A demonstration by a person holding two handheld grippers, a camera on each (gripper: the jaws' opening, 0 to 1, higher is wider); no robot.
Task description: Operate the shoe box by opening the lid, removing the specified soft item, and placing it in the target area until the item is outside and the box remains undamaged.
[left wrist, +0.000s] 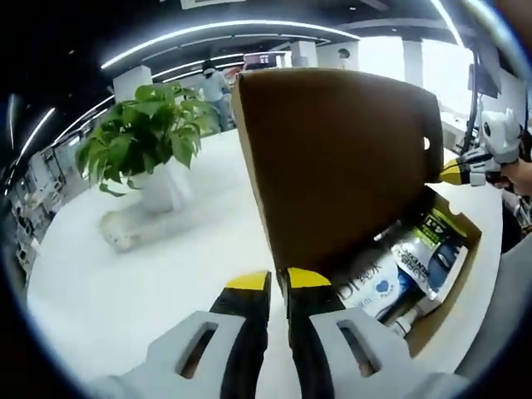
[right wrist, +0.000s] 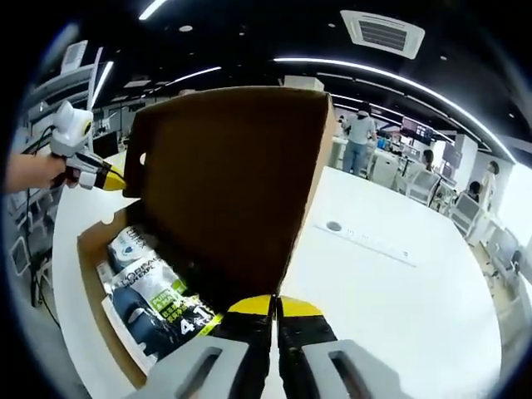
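Observation:
The brown cardboard shoe box (left wrist: 475, 235) lies open on the white table, its lid (left wrist: 341, 158) standing upright. My left gripper (left wrist: 278, 281) is shut on the lid's near edge. At the lid's far edge is my right gripper (left wrist: 462, 172). In the right gripper view the right gripper (right wrist: 275, 305) is shut on the lid (right wrist: 233, 183) at its lower edge, and the left gripper (right wrist: 98, 175) pinches the lid's opposite side. Inside the box (right wrist: 90, 283) lie soft white and blue pouches (right wrist: 154, 299) (left wrist: 420, 253), partly hidden by the lid.
A leafy potted plant (left wrist: 145, 141) in a white pot stands on the table left of the box, with a small pale object (left wrist: 116, 233) in front. The white tabletop (right wrist: 391, 307) stretches right of the box, carrying a round grommet (right wrist: 334, 226). People stand in the office behind.

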